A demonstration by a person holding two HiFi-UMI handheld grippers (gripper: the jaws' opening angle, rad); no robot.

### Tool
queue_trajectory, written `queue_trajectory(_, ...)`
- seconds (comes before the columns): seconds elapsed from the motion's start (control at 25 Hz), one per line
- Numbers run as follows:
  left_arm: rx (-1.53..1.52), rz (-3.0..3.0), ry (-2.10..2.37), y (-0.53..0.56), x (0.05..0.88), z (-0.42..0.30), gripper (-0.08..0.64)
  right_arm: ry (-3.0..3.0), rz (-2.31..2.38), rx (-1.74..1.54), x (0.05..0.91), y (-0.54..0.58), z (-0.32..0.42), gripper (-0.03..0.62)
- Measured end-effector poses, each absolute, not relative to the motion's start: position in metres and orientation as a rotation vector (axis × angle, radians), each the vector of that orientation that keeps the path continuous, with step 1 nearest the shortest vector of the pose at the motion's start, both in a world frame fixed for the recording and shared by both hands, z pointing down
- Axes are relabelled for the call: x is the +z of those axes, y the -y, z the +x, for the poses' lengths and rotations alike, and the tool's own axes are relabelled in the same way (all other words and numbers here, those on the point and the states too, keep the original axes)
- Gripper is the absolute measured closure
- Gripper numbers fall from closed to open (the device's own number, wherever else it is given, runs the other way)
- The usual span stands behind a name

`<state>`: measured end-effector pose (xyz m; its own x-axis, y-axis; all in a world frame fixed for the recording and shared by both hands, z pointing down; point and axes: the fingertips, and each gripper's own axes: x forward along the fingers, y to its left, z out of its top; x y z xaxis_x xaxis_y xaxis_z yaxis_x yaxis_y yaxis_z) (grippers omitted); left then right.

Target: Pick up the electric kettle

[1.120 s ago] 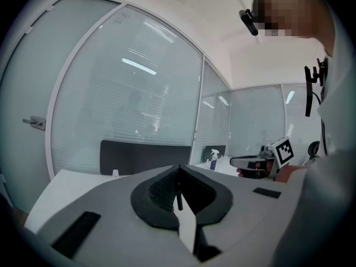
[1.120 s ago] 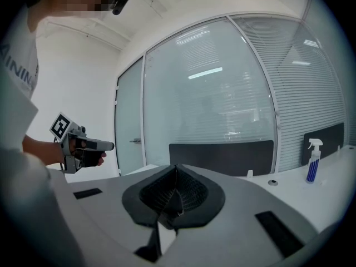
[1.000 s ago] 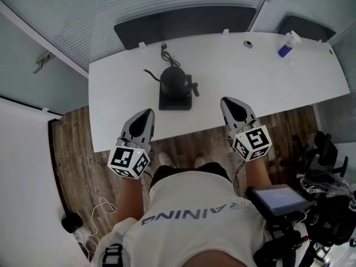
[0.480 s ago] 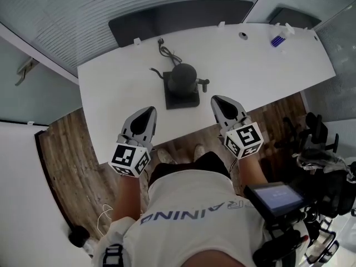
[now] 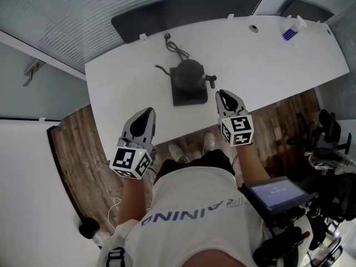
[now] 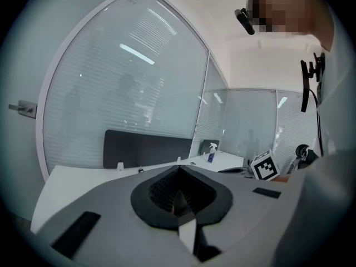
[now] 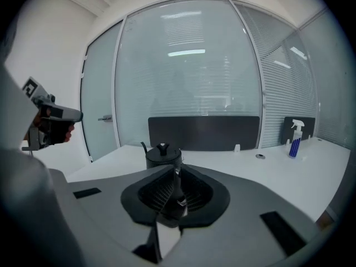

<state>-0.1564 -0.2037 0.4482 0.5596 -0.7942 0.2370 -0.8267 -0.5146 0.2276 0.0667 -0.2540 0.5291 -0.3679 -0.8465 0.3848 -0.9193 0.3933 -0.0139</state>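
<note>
Approach stage — kettle sits on its base mid-table, left gripper and right gripper both closed, empty, short of it, so the right must open and reach the handle.

Around the electric kettle at upper centre, the white table is open to its left, right and front. Its cord trails behind toward the dark partition. A spray bottle stands well apart, upper right.
</note>
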Motion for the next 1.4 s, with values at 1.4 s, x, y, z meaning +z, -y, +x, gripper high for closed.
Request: queue_trajectory(1.4,0.233,2.350,1.408,0.227,0.475,-0.180,0.546,1.961,1.805,0.416,0.651,0.359,0.073,0.425)
